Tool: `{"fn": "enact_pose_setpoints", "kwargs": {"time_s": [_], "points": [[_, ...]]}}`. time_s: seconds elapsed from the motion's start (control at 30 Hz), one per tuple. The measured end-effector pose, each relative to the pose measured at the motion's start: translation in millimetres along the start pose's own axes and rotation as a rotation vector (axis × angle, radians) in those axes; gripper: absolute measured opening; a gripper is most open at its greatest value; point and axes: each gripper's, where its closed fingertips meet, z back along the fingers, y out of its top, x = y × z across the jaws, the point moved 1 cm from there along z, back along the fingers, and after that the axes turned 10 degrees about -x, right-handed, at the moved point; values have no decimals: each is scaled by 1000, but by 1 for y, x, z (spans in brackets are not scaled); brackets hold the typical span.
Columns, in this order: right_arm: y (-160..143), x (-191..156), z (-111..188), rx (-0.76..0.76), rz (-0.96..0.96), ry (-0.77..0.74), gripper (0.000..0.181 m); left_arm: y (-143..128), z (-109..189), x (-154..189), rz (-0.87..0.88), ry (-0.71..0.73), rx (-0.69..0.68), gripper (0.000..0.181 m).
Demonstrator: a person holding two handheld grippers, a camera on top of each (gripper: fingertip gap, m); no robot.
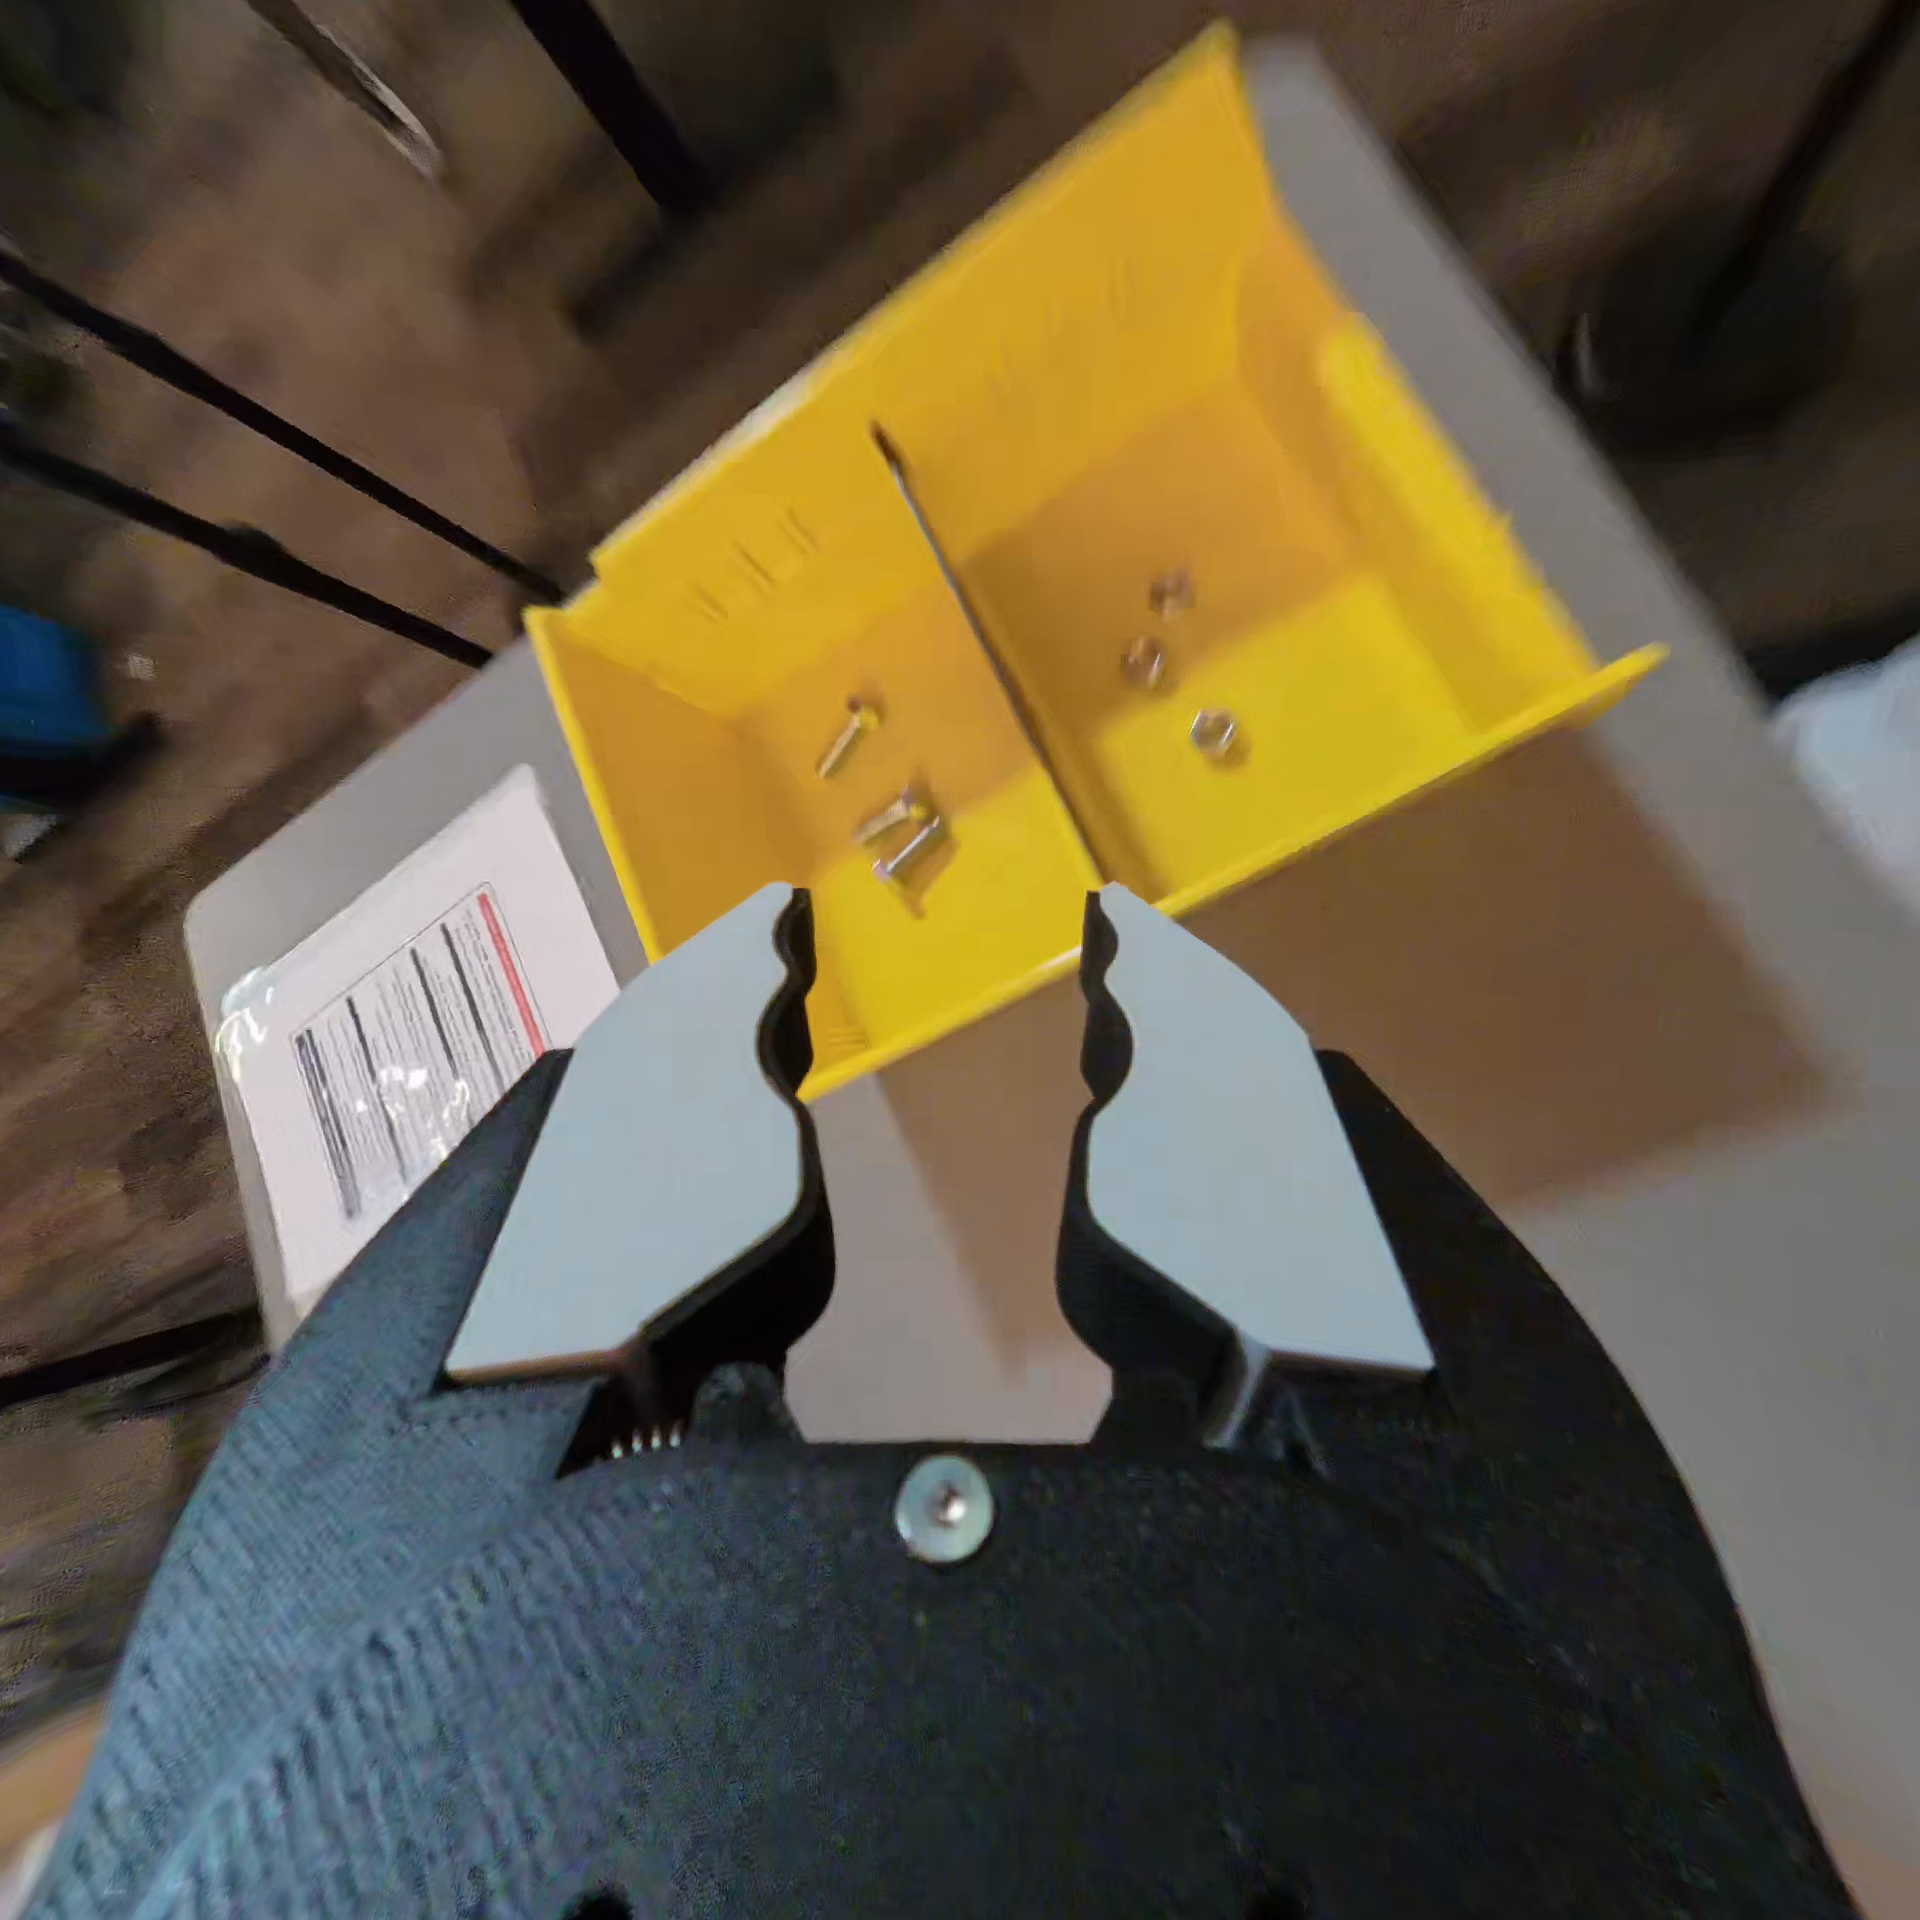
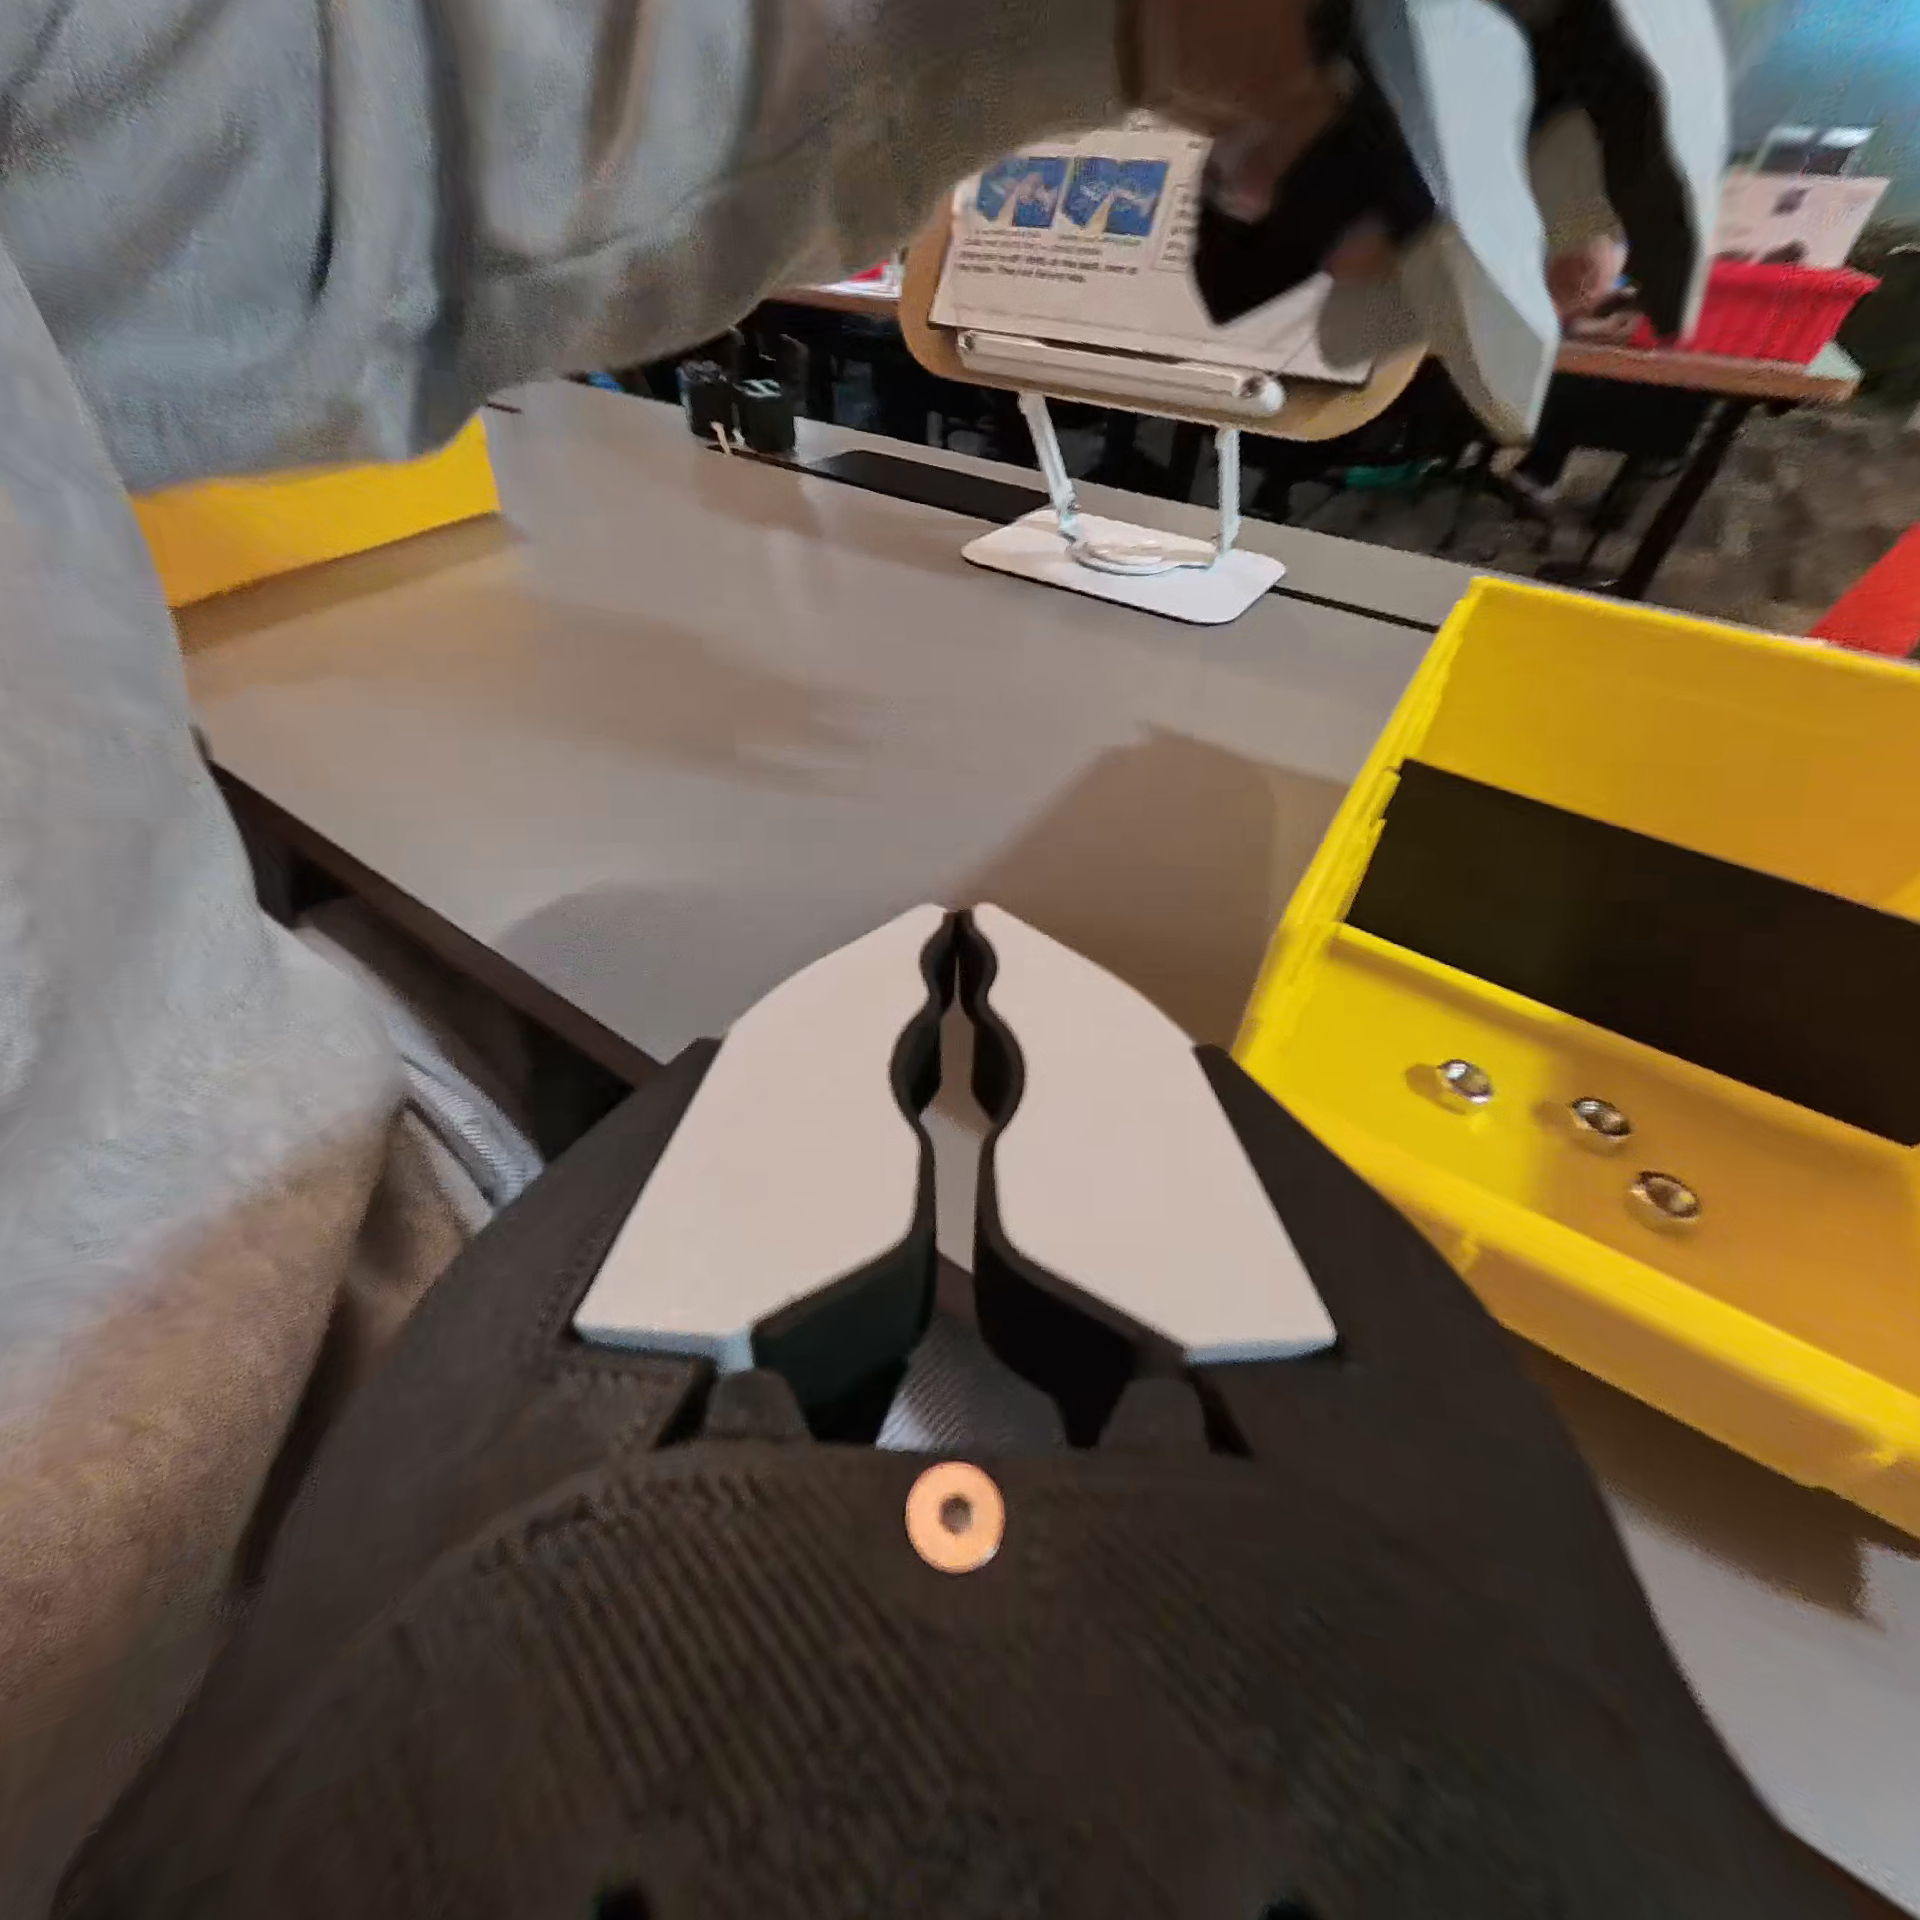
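My left gripper [image 1: 945, 902] is open and empty, held above the near wall of a yellow bin [image 1: 1039, 343] with a thin dark divider [image 1: 966, 603]. Its left compartment holds a few bolts [image 1: 902, 831]; its right compartment holds three nuts [image 1: 1214, 734]. My right gripper [image 2: 962, 916] is shut and empty, over the grey table [image 2: 727, 707] near its front edge. The yellow bin [image 2: 1621, 686] stands just to its right, with the three nuts [image 2: 1598, 1122] in the near compartment and the dark divider [image 2: 1662, 935] behind them. The left gripper [image 2: 1496, 208] shows blurred at the top.
A white printed sheet in a plastic sleeve [image 1: 416, 997] lies left of the bin. A stand holding a printed page [image 2: 1122, 312] is at the table's far side. A person's grey sleeve [image 2: 312, 208] fills the left. A second yellow bin [image 2: 312, 520] sits far left.
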Motion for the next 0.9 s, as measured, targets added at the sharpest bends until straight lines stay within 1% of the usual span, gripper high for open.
{"fn": "enact_pose_setpoints", "kwargs": {"time_s": [0.03,0.07,0.13,0.2,0.23,0.27,0.3,0.37,0.43,0.47,0.53,0.6,0.7,0.73,0.77,0.8,0.83,0.87,0.9], "points": [[2,-4,1,10,-30,40,0,-4,20,15,79,26,98,47],[5,-8,3,35,-61,76,0,-11,36,35,154,13,187,40],[9,-17,3,67,-69,137,0,-38,58,74,297,-7,301,37],[11,-31,-2,85,-41,210,0,-72,70,106,433,32,376,30],[16,-42,-3,139,-32,274,0,-87,73,123,499,37,406,27],[21,-51,-4,190,-40,334,0,-102,74,142,559,22,424,27],[24,-58,-8,199,-55,387,0,-115,74,161,600,4,420,27],[22,-70,-27,146,-43,445,0,-140,77,198,654,-28,395,30],[11,-84,-54,32,48,454,0,-154,87,237,701,-130,404,34],[5,-92,-67,-26,97,453,0,-159,93,252,724,-157,427,35],[-5,-111,-87,-113,172,499,0,-166,109,269,775,-135,500,34],[-9,-121,-107,-153,238,494,0,-175,124,278,837,-91,550,33],[-7,-121,-135,-165,305,451,0,-198,152,286,899,37,534,32],[-5,-119,-143,-157,304,439,0,-206,167,292,925,45,538,29],[-2,-120,-149,-144,288,459,11,-214,184,300,961,30,552,26],[3,-126,-150,-121,244,527,22,-227,205,306,1011,46,567,26],[13,-136,-146,-84,162,650,32,-244,227,311,1063,108,569,24],[29,-148,-137,-30,45,808,43,-266,250,317,1105,204,546,22],[49,-153,-127,31,-74,936,46,-293,274,324,1144,325,494,20]]}}
